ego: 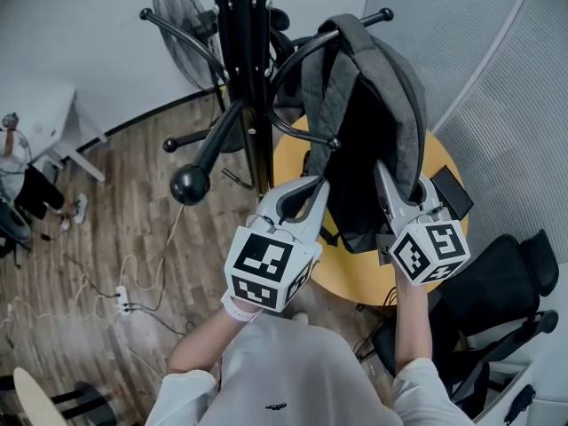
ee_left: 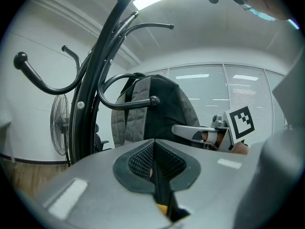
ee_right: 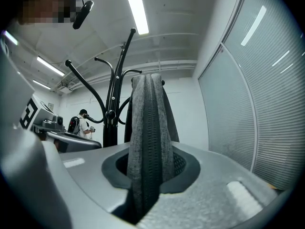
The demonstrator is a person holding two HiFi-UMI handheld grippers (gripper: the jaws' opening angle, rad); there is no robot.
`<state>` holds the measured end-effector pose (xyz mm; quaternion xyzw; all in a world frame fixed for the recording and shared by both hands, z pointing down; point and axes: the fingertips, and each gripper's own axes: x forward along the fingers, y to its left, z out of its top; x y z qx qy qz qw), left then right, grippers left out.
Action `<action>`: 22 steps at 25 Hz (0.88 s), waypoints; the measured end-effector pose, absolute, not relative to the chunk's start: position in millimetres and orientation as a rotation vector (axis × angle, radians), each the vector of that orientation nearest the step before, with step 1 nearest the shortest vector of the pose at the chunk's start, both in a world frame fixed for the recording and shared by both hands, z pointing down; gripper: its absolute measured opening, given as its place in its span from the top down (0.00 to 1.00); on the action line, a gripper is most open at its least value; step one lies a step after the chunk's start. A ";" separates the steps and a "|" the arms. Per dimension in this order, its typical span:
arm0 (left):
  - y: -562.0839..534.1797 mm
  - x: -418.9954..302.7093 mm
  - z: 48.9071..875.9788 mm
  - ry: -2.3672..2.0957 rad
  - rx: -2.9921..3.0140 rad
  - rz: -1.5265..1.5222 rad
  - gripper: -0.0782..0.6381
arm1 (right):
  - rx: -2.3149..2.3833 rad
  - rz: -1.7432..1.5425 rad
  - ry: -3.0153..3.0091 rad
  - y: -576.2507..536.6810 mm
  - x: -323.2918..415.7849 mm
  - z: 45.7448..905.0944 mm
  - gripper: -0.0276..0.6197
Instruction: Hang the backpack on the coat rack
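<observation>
The grey backpack (ego: 373,105) hangs upright against the black coat rack (ego: 238,78), with its top by a curved hook (ego: 297,56). Whether it rests on the hook I cannot tell. My right gripper (ego: 383,171) points level and is shut on the backpack's grey zippered edge (ee_right: 150,123), which runs up from between its jaws (ee_right: 150,163). My left gripper (ego: 318,185) is just left of the backpack, near a lower hook (ee_left: 153,99), shut with nothing in it (ee_left: 153,149). The left gripper view shows the backpack (ee_left: 162,109) behind the rack's arms (ee_left: 95,94).
A round wooden table (ego: 288,153) stands under the backpack, with a black device (ego: 453,193) on it. A black office chair (ego: 497,291) is at the right, a fan (ego: 182,11) behind the rack. Cables and a power strip (ego: 124,300) lie on the wood floor. A person (ee_right: 83,123) stands far off.
</observation>
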<state>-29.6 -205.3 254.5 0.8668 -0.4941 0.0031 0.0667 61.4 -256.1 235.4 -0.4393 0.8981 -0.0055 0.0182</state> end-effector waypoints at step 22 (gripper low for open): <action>-171.3 -27.8 271.4 -1.532 2.548 0.030 0.87 | -1.190 -0.077 2.908 -217.3 25.2 277.6 0.62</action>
